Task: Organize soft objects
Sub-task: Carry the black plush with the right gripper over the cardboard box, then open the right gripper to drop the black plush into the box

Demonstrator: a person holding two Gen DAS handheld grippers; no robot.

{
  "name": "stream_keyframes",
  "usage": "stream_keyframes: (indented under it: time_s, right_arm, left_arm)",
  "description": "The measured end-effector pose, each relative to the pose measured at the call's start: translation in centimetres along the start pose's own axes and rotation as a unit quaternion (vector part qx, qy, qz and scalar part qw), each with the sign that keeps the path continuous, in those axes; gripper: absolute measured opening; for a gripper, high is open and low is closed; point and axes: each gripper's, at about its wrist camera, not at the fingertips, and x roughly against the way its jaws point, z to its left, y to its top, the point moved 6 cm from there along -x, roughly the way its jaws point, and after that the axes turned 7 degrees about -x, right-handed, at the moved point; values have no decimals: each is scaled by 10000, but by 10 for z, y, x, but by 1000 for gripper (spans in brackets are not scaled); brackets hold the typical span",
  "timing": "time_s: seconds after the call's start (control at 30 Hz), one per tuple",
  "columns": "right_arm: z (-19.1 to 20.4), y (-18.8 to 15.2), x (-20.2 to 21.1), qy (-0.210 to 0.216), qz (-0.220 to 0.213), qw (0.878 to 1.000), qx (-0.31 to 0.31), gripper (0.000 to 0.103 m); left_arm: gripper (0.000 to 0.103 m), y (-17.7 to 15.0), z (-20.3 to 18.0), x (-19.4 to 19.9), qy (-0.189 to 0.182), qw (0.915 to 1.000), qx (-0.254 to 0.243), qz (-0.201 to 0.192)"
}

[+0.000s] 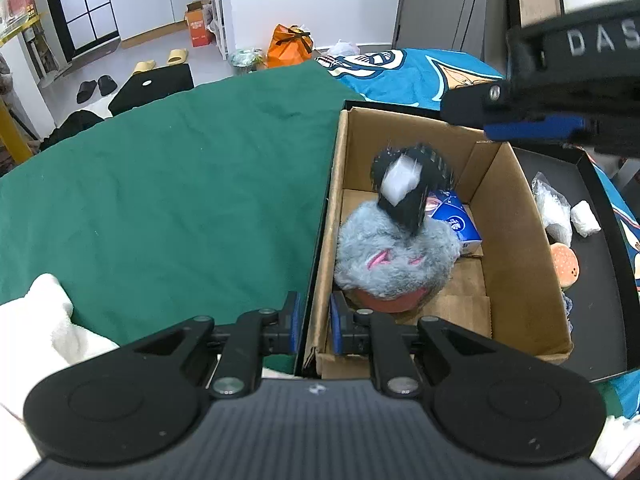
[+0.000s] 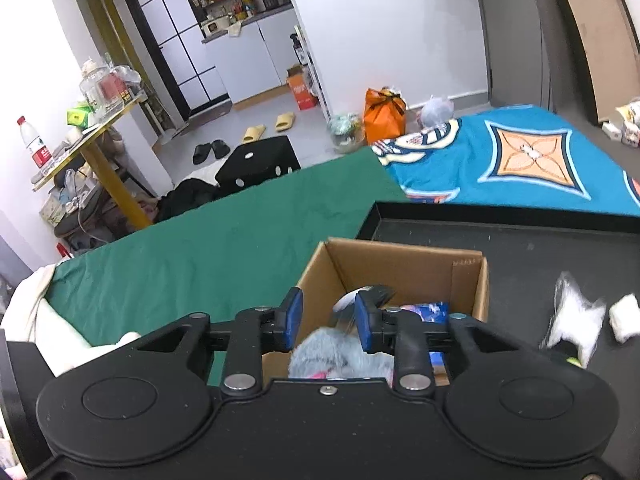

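Cardboard box (image 1: 516,240) holding grey plush (image 1: 392,256), tissue pack (image 1: 460,224), black item (image 1: 412,188)

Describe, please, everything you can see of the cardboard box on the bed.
The cardboard box is plain brown corrugated card, open at the top with its flaps folded down inside. It stands upright in a shallow black tray, beside the green cloth. Inside lie a fluffy grey plush, a blue tissue pack and a blurred black item with a white patch above the plush. The left claw straddles the box's near wall and appears clamped on it.
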Motion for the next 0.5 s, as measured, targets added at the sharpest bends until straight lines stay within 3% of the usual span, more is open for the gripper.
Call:
stream_keyframes:
  time_s: [0.5]
  right_arm:
    - [-32,-23,31,-208,136,9996,-132,30]
  left_arm:
    - [18,1,-3,1,178,9997,-137,44]
